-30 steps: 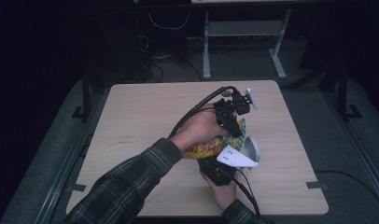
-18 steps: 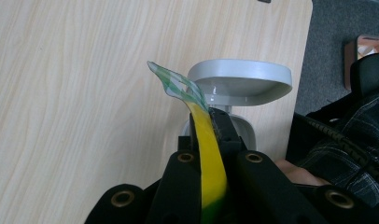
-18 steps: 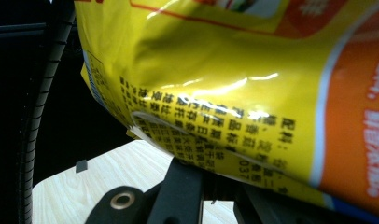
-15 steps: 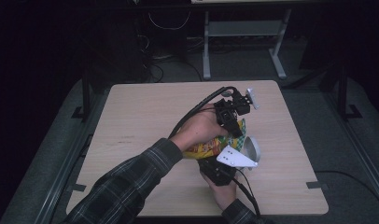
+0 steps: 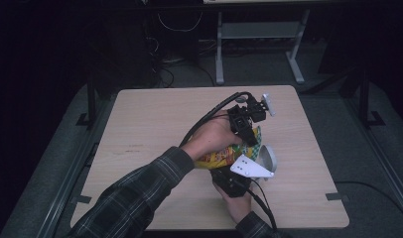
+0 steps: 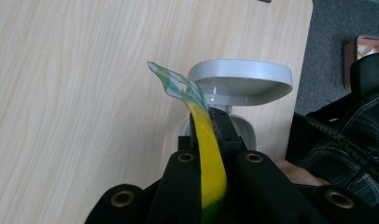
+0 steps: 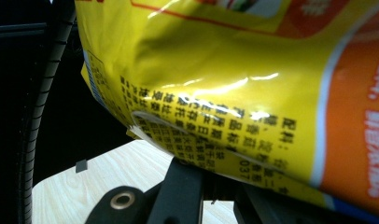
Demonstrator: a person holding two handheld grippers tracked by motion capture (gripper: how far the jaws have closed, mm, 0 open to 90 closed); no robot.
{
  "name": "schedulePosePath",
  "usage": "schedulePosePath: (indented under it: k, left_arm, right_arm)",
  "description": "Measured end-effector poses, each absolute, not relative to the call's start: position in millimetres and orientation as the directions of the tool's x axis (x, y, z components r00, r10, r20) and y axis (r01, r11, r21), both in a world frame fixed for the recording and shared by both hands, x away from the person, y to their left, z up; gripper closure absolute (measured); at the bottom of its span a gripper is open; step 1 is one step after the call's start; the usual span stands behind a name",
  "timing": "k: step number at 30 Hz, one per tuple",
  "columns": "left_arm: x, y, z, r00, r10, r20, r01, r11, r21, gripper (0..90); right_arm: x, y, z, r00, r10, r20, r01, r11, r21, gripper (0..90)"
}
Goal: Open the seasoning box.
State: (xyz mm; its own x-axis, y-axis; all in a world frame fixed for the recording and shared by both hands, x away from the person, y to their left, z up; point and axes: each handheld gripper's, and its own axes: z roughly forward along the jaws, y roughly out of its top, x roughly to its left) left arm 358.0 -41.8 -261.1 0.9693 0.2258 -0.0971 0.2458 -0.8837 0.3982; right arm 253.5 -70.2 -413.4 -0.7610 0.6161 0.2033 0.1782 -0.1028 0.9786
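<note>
A yellow and orange snack bag (image 5: 220, 156) hangs over the table between both hands. In the left gripper view its thin yellow edge (image 6: 207, 154) runs up between the two black jaws, ending in a green-checked corner. My left gripper (image 6: 211, 122) is shut on that edge; from above it (image 5: 248, 140) points down at the bag's far end. My right gripper (image 5: 230, 169) sits below the bag, nearer the front edge. In the right gripper view the printed bag (image 7: 234, 88) hangs just in front of the camera, and my right gripper (image 7: 211, 176) is shut on its lower edge.
A grey bowl (image 5: 268, 156) stands on the wooden table (image 5: 155, 124) just right of the bag, and it lies beyond the jaws in the left gripper view (image 6: 241, 83). A plaid sleeve (image 5: 135, 193) crosses the table's front left. Black cables trail from both grippers.
</note>
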Motion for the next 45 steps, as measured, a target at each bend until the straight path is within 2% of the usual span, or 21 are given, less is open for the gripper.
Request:
schedulePosePath:
  k: [45]
  left_arm:
    - [357.7, -45.6, -262.6, 0.969, 0.227, -0.096, 0.247, -0.889, 0.385, 90.0]
  right_arm:
    - [253.0, -70.2, -413.2, -0.764, 0.613, 0.203, 0.176, -0.104, 0.979, 90.0]
